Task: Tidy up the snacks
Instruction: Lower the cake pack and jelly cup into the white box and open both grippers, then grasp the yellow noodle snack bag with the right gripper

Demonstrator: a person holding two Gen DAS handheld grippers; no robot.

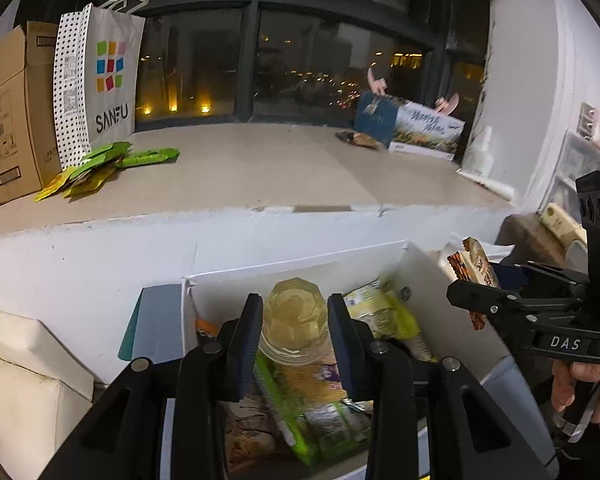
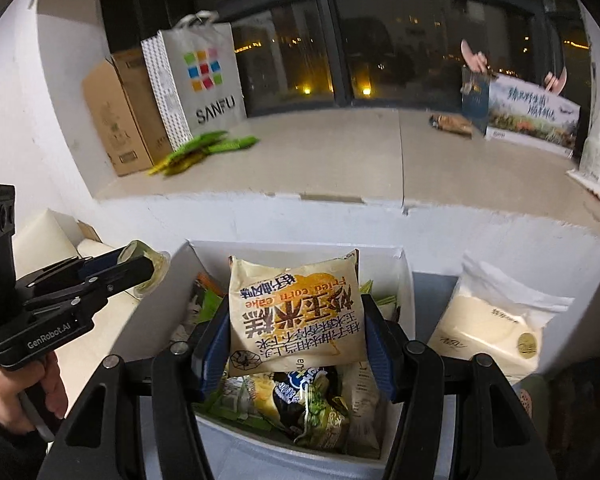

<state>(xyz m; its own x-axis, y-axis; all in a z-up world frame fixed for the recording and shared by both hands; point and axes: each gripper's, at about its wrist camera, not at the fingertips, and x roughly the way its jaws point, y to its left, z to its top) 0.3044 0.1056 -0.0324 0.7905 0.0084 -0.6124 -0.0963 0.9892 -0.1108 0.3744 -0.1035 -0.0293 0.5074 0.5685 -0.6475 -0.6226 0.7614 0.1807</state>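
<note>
My left gripper (image 1: 296,320) is shut on a clear yellow jelly cup (image 1: 294,318), held above a white snack box (image 1: 284,270) full of packets. It also shows in the right wrist view (image 2: 140,270), still holding the cup (image 2: 150,268). My right gripper (image 2: 294,320) is shut on a cream fried corn cake packet (image 2: 294,312) over the same box (image 2: 296,246). In the left wrist view the right gripper (image 1: 466,294) holds that packet (image 1: 476,270) at the box's right edge. Green snack packets (image 1: 100,168) lie on the window ledge at the left.
A SANFU paper bag (image 1: 100,84) and a cardboard carton (image 1: 12,120) stand at the ledge's left. A brown packet (image 1: 358,139) and printed boxes (image 1: 416,128) sit at its right. A white pouch (image 2: 496,320) lies right of the snack box.
</note>
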